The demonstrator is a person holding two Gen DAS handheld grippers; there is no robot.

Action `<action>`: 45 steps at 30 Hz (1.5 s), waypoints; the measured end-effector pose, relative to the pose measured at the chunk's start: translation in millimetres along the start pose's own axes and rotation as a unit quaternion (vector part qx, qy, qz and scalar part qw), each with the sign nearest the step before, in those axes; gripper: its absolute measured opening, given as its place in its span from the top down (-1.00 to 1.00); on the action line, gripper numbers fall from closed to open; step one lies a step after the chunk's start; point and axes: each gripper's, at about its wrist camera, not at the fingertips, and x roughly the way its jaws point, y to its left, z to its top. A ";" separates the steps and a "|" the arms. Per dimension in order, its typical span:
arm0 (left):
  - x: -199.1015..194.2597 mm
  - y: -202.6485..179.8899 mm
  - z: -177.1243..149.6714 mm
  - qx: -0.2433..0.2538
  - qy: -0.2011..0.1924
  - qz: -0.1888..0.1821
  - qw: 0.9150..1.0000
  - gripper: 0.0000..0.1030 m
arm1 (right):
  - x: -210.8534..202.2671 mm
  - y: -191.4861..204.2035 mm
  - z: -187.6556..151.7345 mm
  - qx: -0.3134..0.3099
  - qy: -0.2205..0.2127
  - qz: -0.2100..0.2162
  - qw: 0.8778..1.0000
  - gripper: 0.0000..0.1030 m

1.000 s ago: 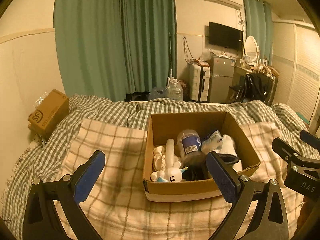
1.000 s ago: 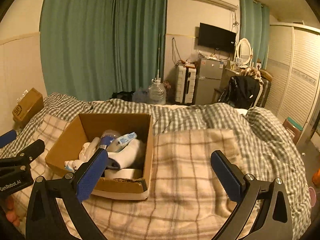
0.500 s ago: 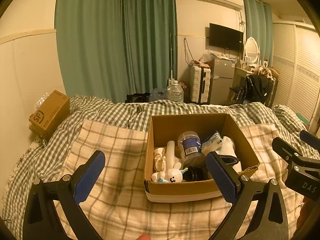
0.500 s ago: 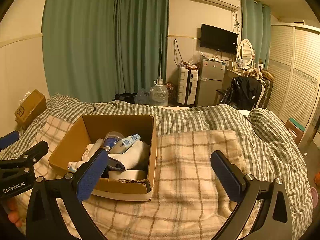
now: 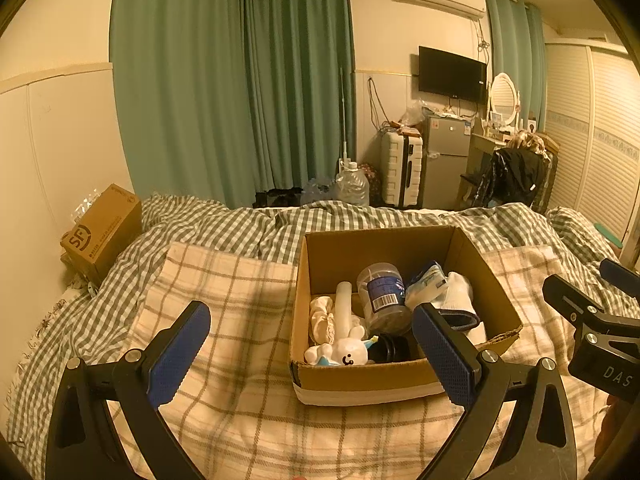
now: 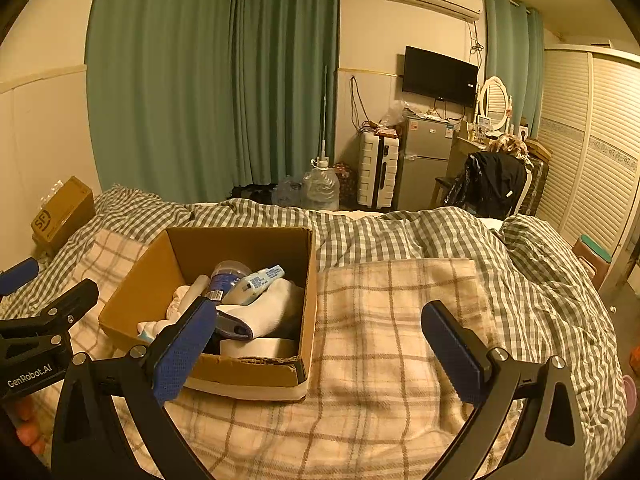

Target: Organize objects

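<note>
Showing smiley toy [image 5: 347, 354]: left wrist only.

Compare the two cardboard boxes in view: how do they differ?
The open box sits on the plaid blanket in front of both grippers; the printed box sits off at the bed's left edge by the wall. The open box has no top and holds a jar, socks and a white toy; the printed box is closed. The printed box carries a black logo; the open box looks plain. Both are brown cardboard.

Dim amber indoor light, sharp focus, strong fisheye bending, black corners.
</note>
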 end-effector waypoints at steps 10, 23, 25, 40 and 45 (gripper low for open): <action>0.0 0.0 -0.3 0.002 0.000 0.001 1.000 -1.00 | 0.8 1.9 -0.6 0.000 0.002 0.001 1.000 -0.99; -0.2 0.2 -0.4 0.002 0.000 0.001 1.000 -1.00 | 1.2 2.5 -1.3 0.000 0.003 0.002 1.000 -0.99; 0.0 0.6 -0.8 0.002 0.001 0.001 1.000 -1.00 | 1.5 3.0 -1.5 0.000 0.004 0.003 1.000 -0.99; -0.3 2.4 -1.6 0.002 0.000 0.003 1.000 -1.00 | 3.2 4.6 -3.7 0.000 0.006 0.003 1.000 -0.99; -0.1 3.1 -1.6 0.003 0.001 0.004 1.000 -1.00 | 3.3 4.6 -3.7 0.000 0.005 0.003 1.000 -0.99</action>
